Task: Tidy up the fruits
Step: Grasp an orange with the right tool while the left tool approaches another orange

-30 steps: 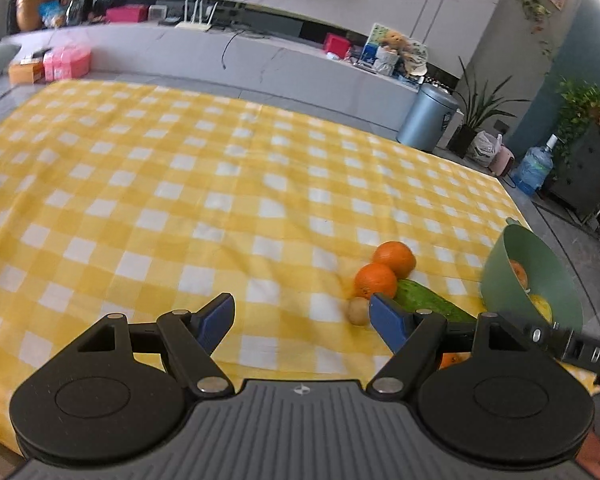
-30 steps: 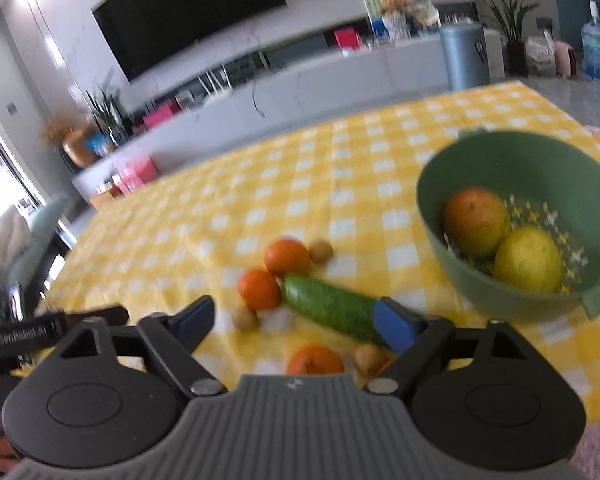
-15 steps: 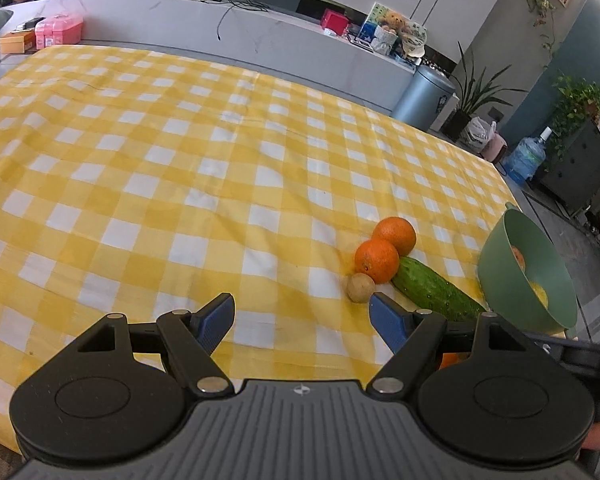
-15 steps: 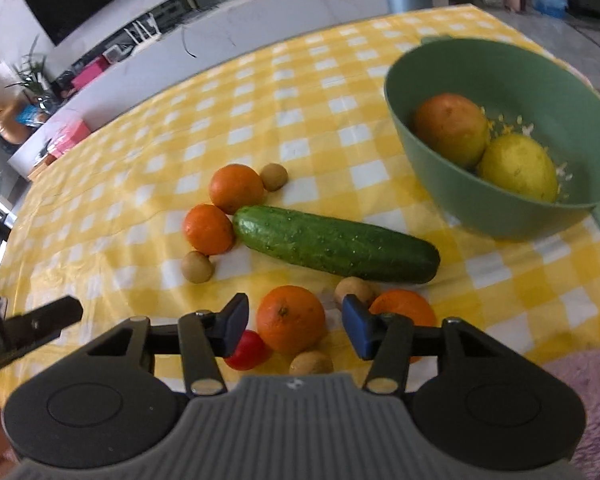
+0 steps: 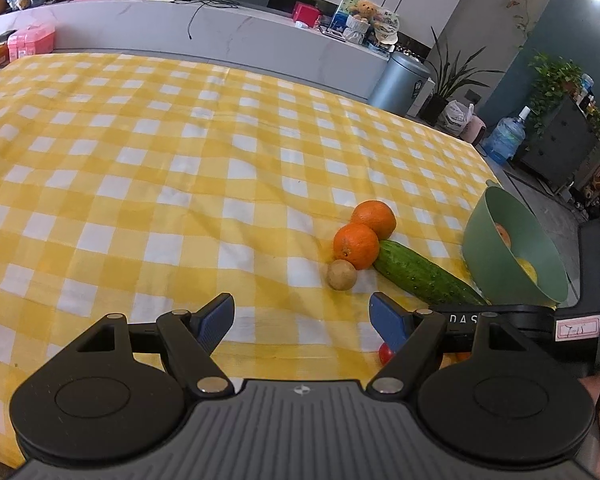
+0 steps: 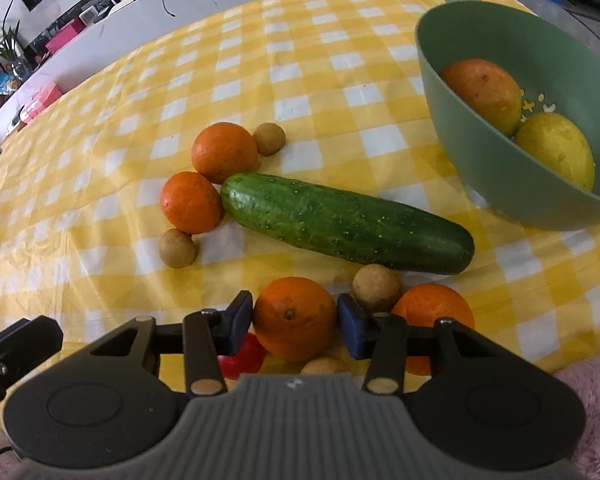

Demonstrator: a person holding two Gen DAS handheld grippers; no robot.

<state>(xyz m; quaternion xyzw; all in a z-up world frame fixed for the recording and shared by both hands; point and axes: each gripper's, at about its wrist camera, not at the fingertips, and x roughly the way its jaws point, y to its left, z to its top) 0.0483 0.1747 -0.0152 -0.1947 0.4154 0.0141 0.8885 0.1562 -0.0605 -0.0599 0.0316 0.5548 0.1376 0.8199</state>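
In the right wrist view my right gripper has its blue pads on both sides of an orange at the near table edge, closed on it. Another orange, small brown fruits and a red fruit lie beside it. A cucumber lies behind, with two oranges at its left end. A green bowl at the right holds an orange fruit and a yellow one. My left gripper is open and empty, left of the fruit.
The table wears a yellow checked cloth. A grey counter with boxes runs behind it. A bin, plants and a water bottle stand at the far right. A pink fuzzy surface is at the near right.
My right gripper has moved down and forward to the near orange and narrowed its jaws around it. The left gripper has shifted slightly and stays open.
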